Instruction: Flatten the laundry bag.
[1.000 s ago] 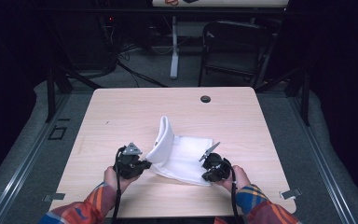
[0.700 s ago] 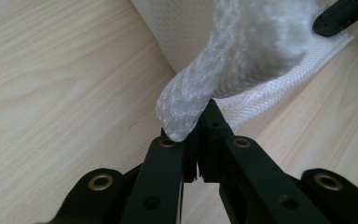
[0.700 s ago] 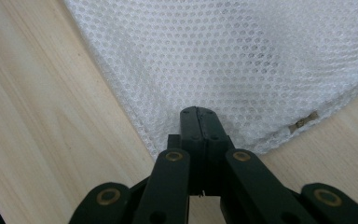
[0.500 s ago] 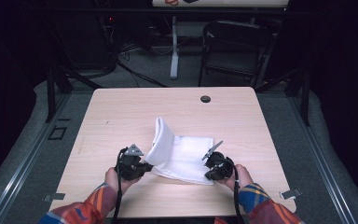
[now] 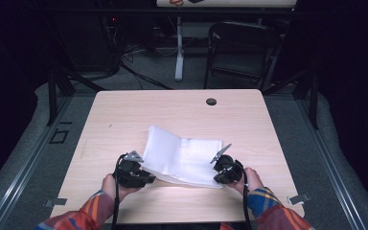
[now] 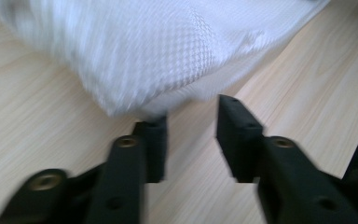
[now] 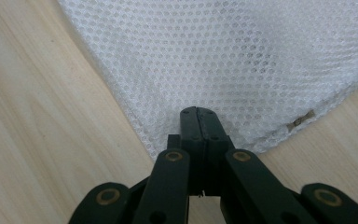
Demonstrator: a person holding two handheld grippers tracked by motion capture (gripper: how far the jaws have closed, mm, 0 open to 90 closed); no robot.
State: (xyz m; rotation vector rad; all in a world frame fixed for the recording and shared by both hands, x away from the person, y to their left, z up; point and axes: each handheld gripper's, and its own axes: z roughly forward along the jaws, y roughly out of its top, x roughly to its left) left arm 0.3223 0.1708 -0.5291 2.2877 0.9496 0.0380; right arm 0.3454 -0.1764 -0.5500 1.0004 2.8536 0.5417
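A white mesh cloth (image 5: pixel 184 155) lies folded on the near half of the wooden table (image 5: pixel 124 115), between the person's 2 hands. The left gripper (image 6: pixel 191 135) has just been opening; its jaws stand apart with bare table between them, and the cloth's near corner hangs just ahead of them, unheld. The right gripper (image 7: pixel 198 122) has its jaws pressed together on the cloth's edge.

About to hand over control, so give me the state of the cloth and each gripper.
White mesh cloth: folded over, lying on the table.
Left gripper: jaws have just been opening, apart, cloth edge ahead of them, not gripped.
Right gripper: shut on the cloth's near corner.
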